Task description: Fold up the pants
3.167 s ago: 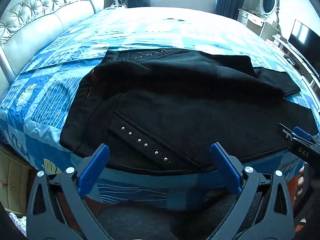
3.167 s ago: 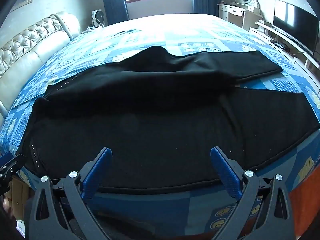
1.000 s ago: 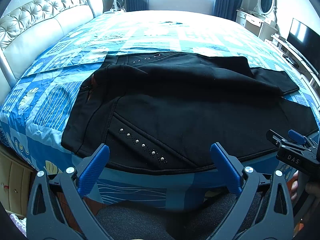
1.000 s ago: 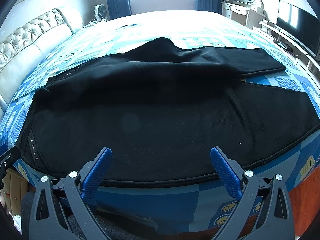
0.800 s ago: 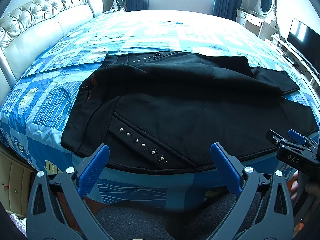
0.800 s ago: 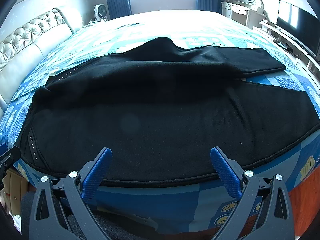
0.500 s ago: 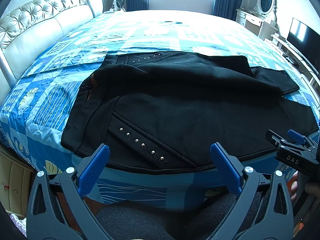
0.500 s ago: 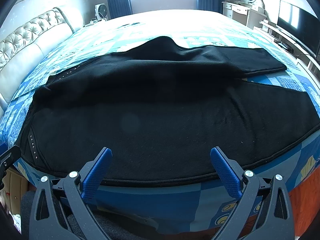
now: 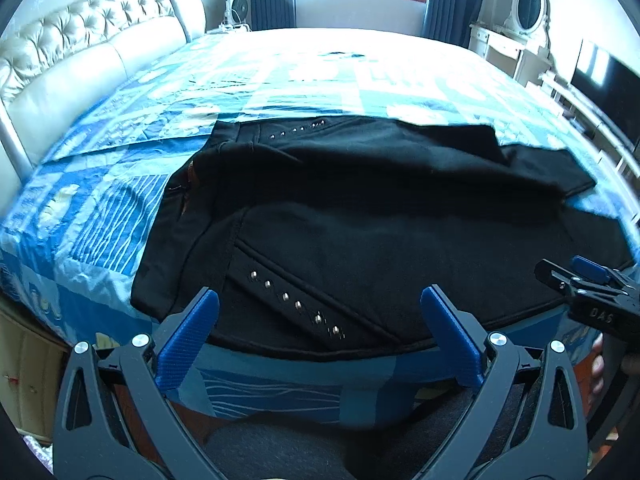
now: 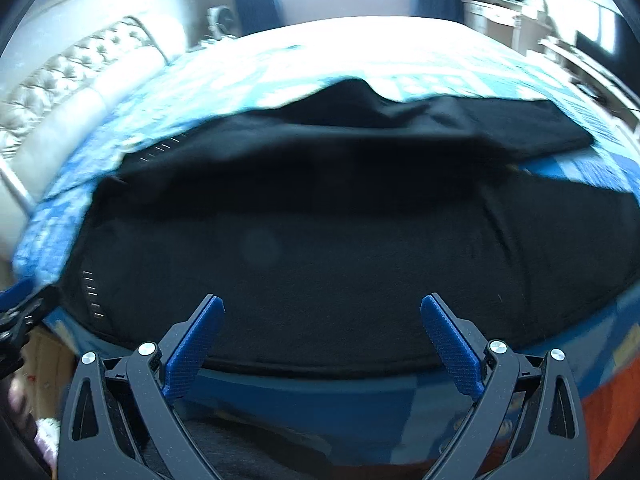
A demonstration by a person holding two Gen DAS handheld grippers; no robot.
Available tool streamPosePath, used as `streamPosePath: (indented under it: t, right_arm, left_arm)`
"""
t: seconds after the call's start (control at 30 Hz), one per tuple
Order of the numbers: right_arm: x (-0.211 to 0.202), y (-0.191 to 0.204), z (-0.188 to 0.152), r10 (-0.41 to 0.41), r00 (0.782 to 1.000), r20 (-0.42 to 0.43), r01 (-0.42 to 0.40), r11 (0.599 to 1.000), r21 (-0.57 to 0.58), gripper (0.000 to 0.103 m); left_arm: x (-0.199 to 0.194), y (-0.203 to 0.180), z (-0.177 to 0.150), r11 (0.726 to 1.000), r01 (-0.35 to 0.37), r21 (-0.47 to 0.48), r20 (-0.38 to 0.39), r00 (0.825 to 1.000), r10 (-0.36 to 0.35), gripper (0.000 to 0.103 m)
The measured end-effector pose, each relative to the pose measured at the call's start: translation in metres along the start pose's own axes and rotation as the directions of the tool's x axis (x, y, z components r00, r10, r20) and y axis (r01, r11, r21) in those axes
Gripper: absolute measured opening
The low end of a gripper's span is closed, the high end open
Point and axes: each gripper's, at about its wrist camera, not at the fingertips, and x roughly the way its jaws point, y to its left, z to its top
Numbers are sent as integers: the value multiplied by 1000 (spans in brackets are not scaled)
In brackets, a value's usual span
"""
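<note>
Left wrist view: black pants (image 9: 360, 224) lie spread across the near part of the bed (image 9: 280, 80), on a blue patchwork quilt (image 9: 100, 216). Waistband end sits toward the left, legs run off right. A diagonal row of metal studs (image 9: 296, 304) shows near the front edge, and a second stud row (image 9: 296, 130) along the far edge. Fabric is bunched into a raised fold across the middle; what lies under it is hidden. The left gripper (image 9: 318, 338) hangs at the bed's near edge, blue pads wide apart, holding nothing. The right gripper (image 9: 588, 284) pokes in at the far right, mostly cut off by the frame. A fingertip shows below it. Tufted headboard (image 9: 80, 48) on the left, TV (image 9: 608, 88) on the right.

Right wrist view: blurred overall. Pants (image 10: 320, 240) fill the centre, a hump at the far edge, one leg end reaching right. Studs are smeared into streaks. Right gripper (image 10: 320, 344) has its fingers spread apart over the near hem, empty. The left gripper (image 10: 20, 308) is only a sliver at the left edge.
</note>
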Motion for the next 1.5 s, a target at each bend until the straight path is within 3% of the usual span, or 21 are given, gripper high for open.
streamPosePath:
  t: [0.13,0.27,0.37,0.47,0.57,0.7,0.87,0.93,1.0,1.07,1.1,1.13,1.17,1.2,1.23,1.3,1.5]
  right_arm:
    - [-3,-8,39,162,986,39,-159,985,-61,98]
    - [11,-16,85,225,973,42,-220,970,-103,98]
    - [34,-14,123,217,976,24,-210,963,-169,98]
    - [76,-8,161,218,974,-60,-226,945,-238,98]
    - [111,-7,181,193,972,-133,-223,934,-278,98]
    - [156,-6,204,160,964,-213,-226,913,-339,98]
    - [193,-13,219,163,938,-305,-271,894,-357,98]
    - [201,-12,222,186,922,-338,-308,883,-353,97]
    - [204,-8,221,207,907,-366,-345,863,-368,96]
    - [210,-4,218,188,896,-403,-354,850,-390,77]
    - [215,-2,214,138,900,-414,-321,852,-413,52]
    - [215,-2,214,139,900,-414,-321,853,-411,51]
    - [213,-3,215,155,895,-418,-334,855,-398,46]
    - [211,-5,217,178,886,-429,-354,856,-376,26]
    - [209,-6,220,197,879,-434,-367,860,-354,15]
    - [202,-2,223,178,893,-413,-345,861,-373,12]
    - [156,27,228,84,968,-236,-197,838,-509,9]
  left_arm:
    - [8,41,28,991,124,-48,-30,992,-126,101]
    - [31,88,61,988,139,-66,-39,989,-141,101]
    - [61,116,94,988,152,-26,-40,987,-153,101]
    - [101,137,124,988,157,8,-51,986,-156,101]
    - [148,152,149,991,128,49,-92,988,-123,101]
    - [208,169,176,986,155,68,-165,976,-142,101]
    - [253,178,188,980,187,65,-231,958,-168,85]
    - [256,179,193,974,214,70,-218,956,-194,85]
    - [258,179,196,970,229,79,-214,954,-207,78]
    - [260,177,199,968,233,88,-214,954,-210,67]
    - [261,174,200,966,239,94,-218,952,-215,60]
    - [262,171,200,963,250,103,-225,949,-222,55]
    - [262,169,202,959,262,110,-229,945,-232,43]
    - [261,165,202,956,270,117,-234,943,-238,34]
    - [262,164,204,955,268,123,-238,943,-234,31]
    - [258,159,208,956,263,131,-238,944,-227,8]
    - [226,159,225,961,263,90,-168,955,-245,6]
